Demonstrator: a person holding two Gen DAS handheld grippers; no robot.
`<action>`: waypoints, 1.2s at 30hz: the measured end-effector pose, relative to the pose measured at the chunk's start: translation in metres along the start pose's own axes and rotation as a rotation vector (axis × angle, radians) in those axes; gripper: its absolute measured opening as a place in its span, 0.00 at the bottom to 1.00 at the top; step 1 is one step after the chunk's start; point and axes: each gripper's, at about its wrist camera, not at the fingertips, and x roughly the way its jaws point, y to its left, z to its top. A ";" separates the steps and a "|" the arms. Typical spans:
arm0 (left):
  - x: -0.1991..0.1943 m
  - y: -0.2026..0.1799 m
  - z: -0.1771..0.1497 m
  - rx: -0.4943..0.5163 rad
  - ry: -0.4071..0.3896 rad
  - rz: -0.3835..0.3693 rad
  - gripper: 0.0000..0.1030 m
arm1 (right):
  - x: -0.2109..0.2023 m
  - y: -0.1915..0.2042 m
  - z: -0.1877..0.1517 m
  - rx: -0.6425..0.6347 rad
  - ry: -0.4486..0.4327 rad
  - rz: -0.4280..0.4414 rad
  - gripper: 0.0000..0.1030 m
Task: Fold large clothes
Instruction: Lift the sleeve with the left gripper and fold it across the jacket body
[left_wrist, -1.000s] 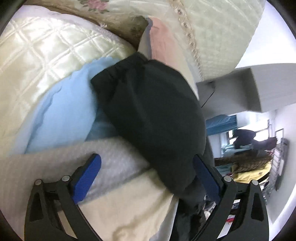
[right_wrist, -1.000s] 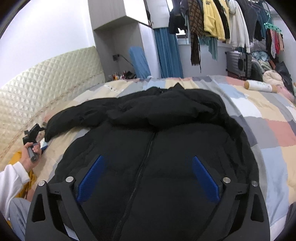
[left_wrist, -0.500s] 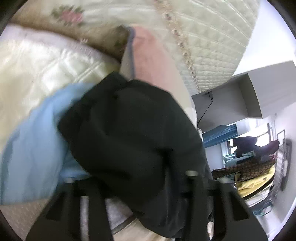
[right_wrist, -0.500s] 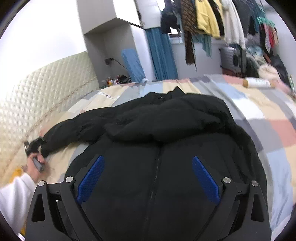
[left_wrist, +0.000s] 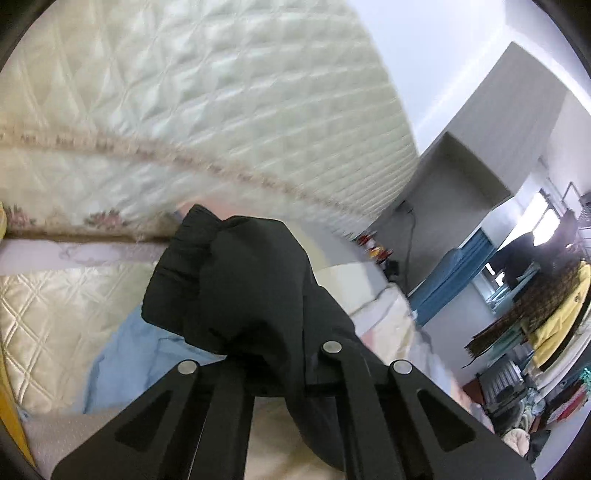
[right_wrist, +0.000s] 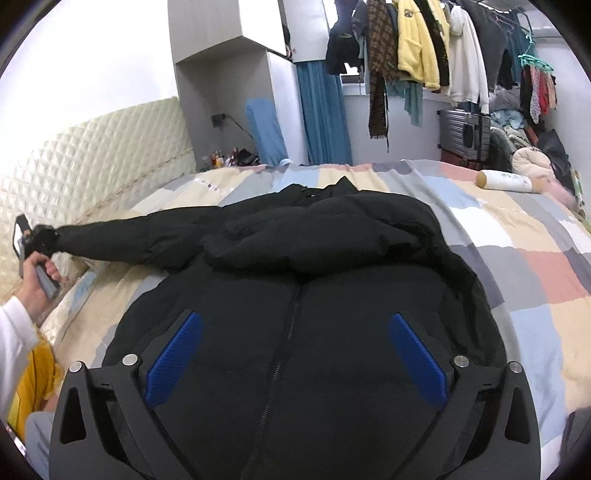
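Puffy black jacket sleeve (left_wrist: 236, 280) bunched inside pinched left tool (left_wrist: 266, 373).

Daylight's pouring in from the bright window (left_wrist: 543, 206), blowing it out. The cream quilted headboard (left_wrist: 221, 110) is smearing with motion blur, and fisheye's bending the edges.

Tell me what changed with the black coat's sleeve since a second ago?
The left gripper closed on the sleeve cuff and lifted it off the bed toward the headboard, pulling the sleeve out straight. The right gripper stayed open above the black coat, whose body still lies flat.
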 end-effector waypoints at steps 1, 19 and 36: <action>-0.006 -0.011 0.003 0.014 -0.010 -0.006 0.01 | -0.002 -0.003 -0.001 -0.003 -0.006 -0.005 1.00; -0.069 -0.231 -0.034 0.542 -0.002 -0.120 0.01 | -0.037 -0.058 -0.005 0.062 -0.101 0.016 1.00; -0.115 -0.388 -0.159 0.713 0.064 -0.390 0.02 | -0.049 -0.116 -0.007 0.139 -0.165 0.023 1.00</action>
